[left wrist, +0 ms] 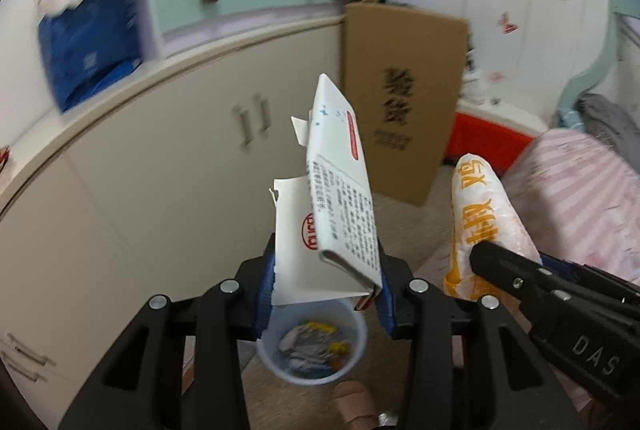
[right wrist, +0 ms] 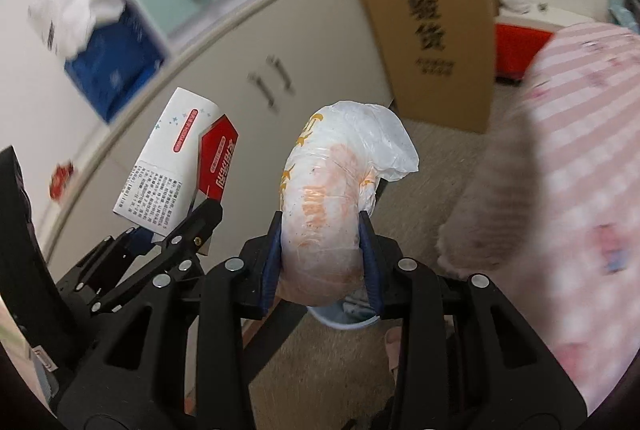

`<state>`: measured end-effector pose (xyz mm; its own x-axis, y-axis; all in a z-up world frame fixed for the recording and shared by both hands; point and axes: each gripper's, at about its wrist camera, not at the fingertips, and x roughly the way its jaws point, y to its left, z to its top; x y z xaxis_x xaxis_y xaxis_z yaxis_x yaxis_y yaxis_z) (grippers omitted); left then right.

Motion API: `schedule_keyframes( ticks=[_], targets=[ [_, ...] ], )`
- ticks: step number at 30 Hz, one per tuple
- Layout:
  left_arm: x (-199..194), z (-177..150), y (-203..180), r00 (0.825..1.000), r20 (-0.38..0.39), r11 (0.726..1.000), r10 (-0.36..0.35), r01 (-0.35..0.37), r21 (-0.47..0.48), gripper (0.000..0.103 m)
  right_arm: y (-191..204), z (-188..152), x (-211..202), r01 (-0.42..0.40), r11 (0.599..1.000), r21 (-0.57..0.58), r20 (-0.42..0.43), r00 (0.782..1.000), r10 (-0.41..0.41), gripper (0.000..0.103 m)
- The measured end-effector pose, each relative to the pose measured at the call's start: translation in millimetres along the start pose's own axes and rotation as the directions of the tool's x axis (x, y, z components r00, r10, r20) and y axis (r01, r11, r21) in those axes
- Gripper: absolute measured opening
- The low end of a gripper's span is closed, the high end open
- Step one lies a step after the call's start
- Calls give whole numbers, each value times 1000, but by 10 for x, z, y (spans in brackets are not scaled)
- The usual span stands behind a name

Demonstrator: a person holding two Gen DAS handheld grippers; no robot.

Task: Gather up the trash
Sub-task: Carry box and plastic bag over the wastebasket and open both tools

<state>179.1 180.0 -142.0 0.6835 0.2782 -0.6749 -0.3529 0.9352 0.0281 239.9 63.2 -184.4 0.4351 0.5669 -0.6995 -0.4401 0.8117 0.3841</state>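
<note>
My left gripper [left wrist: 326, 290] is shut on a flattened white and red carton [left wrist: 340, 186] that sticks up between its blue pads. Right below it on the floor stands a pale blue waste bin [left wrist: 314, 344] with several scraps inside. My right gripper [right wrist: 320, 262] is shut on a crumpled white plastic bag with orange print [right wrist: 340, 186]. The bin's rim [right wrist: 344, 322] shows just beneath that bag. In the left wrist view the bag [left wrist: 484, 214] and the right gripper's black finger appear at the right. In the right wrist view the carton [right wrist: 176, 166] appears at the left.
A beige cabinet [left wrist: 168, 158] with double doors runs along the left. A tall cardboard box [left wrist: 400, 102] leans against it, with a red container [left wrist: 488, 138] behind. A pink striped bed [right wrist: 580, 170] fills the right. A person's toes [left wrist: 354, 402] show by the bin.
</note>
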Motion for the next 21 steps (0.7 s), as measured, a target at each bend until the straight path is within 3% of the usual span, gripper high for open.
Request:
schedule_keyframes(
  ticks=[4, 7, 9, 12, 17, 21],
  targets=[
    [302, -202, 372, 996, -74, 998, 49, -52, -42, 41, 127, -110, 480, -12, 1000, -16, -70, 998, 11, 35],
    [516, -320, 580, 990, -122, 995, 77, -85, -60, 41, 169, -109, 779, -12, 1000, -23, -91, 996, 10, 41],
    [637, -373, 673, 984, -142, 991, 105, -115, -65, 41, 158, -118, 951, -26, 1000, -17, -92, 995, 24, 61],
    [784, -432, 806, 977, -175, 987, 125, -141, -79, 41, 115, -137, 1183, -39, 999, 7, -113, 993, 40, 68],
    [930, -541, 869, 966, -213, 983, 149, -169, -79, 41, 16, -281, 1297, -11, 1000, 10, -128, 992, 13, 73],
    [1026, -595, 826, 961, -237, 983, 145, -168, -79, 41, -118, -421, 1204, 53, 999, 7, -71, 996, -53, 74]
  ],
)
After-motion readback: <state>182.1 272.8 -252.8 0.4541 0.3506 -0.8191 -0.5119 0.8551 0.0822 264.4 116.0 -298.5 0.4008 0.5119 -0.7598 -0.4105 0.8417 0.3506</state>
